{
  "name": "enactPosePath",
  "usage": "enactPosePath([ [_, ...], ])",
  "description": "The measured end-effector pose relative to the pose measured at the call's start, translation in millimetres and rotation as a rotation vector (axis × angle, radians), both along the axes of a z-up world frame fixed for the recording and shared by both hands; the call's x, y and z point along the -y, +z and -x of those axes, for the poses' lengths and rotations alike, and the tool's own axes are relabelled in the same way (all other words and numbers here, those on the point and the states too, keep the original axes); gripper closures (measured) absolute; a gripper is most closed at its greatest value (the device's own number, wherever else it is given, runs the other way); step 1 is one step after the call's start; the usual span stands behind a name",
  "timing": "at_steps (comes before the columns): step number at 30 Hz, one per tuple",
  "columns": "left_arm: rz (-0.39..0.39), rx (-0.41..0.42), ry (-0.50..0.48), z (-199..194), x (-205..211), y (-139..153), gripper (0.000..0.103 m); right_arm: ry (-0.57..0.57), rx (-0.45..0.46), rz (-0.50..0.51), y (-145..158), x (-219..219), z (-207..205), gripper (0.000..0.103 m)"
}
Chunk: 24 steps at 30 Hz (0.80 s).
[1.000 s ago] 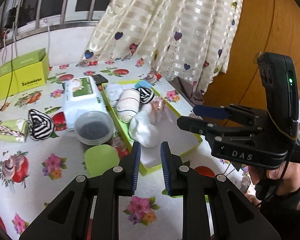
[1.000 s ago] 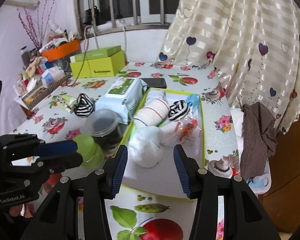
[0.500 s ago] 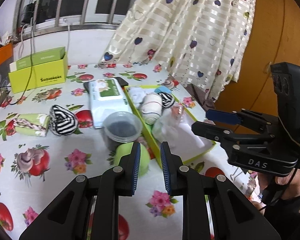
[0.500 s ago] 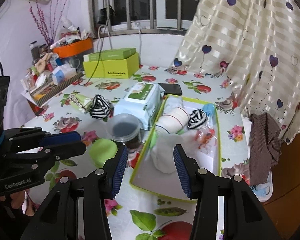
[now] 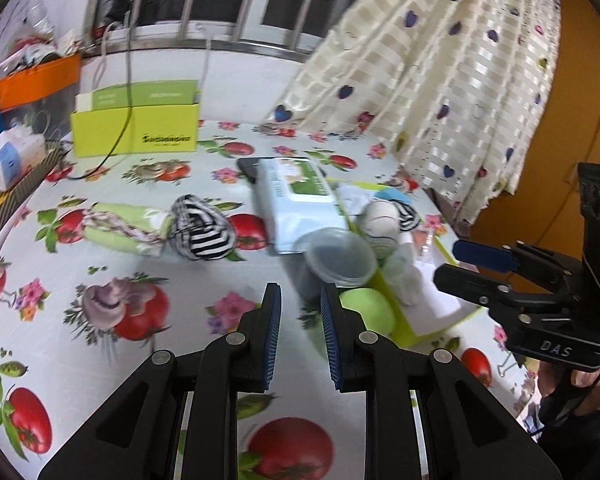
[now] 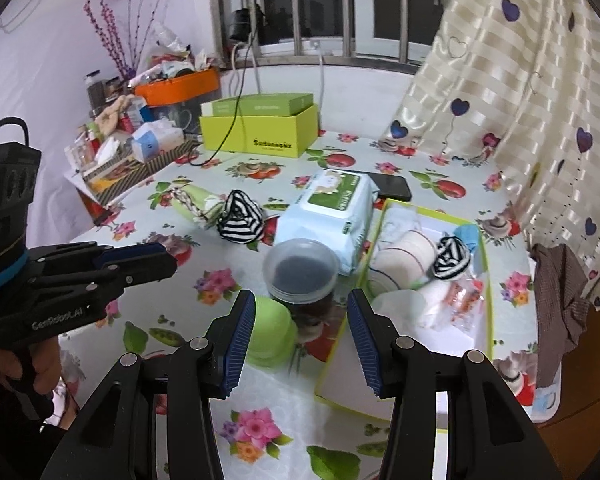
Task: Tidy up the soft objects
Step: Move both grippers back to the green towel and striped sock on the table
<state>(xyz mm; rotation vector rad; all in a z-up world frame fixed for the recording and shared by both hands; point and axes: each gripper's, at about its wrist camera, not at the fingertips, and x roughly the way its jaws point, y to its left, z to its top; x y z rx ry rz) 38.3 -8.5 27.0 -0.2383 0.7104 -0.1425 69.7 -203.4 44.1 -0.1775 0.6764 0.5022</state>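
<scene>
A green-rimmed tray [image 6: 485, 264] on the right of the table holds several rolled soft items, among them a cream roll [image 6: 404, 256] and a black-and-white striped roll [image 6: 452, 258]. A second striped roll [image 5: 202, 230] [image 6: 240, 220] and a light green roll [image 5: 124, 226] [image 6: 194, 200] lie loose on the flowered tablecloth to the left. My left gripper [image 5: 300, 312] is open and empty, above the cloth in front of the loose rolls. My right gripper [image 6: 300, 320] is open and empty, over the plastic cup and the tray's near left edge.
A pack of wet wipes [image 6: 332, 208] and a phone [image 6: 392, 186] lie behind a clear plastic cup [image 6: 300, 268] and a green lid [image 6: 270, 330]. A yellow-green box [image 6: 260, 134] and cluttered shelves [image 6: 140, 140] stand at the back left. A curtain [image 6: 520, 80] hangs on the right.
Both grippers have drawn back and swung left, away from the tray toward the loose rolls. Neither gripper holds anything.
</scene>
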Motion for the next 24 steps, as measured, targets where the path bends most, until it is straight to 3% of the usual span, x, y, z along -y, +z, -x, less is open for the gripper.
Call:
enactPosePath([
  [20, 0.042, -0.072, 0.101, -9, -75, -28, 0.081, 0.108, -0.004, 0.025, -1, -38, -17, 0.056],
  [24, 0.041, -0.082, 0.118, -15, -88, -31, 0.070, 0.156, -0.002, 0.045, 1, -51, -24, 0.056],
])
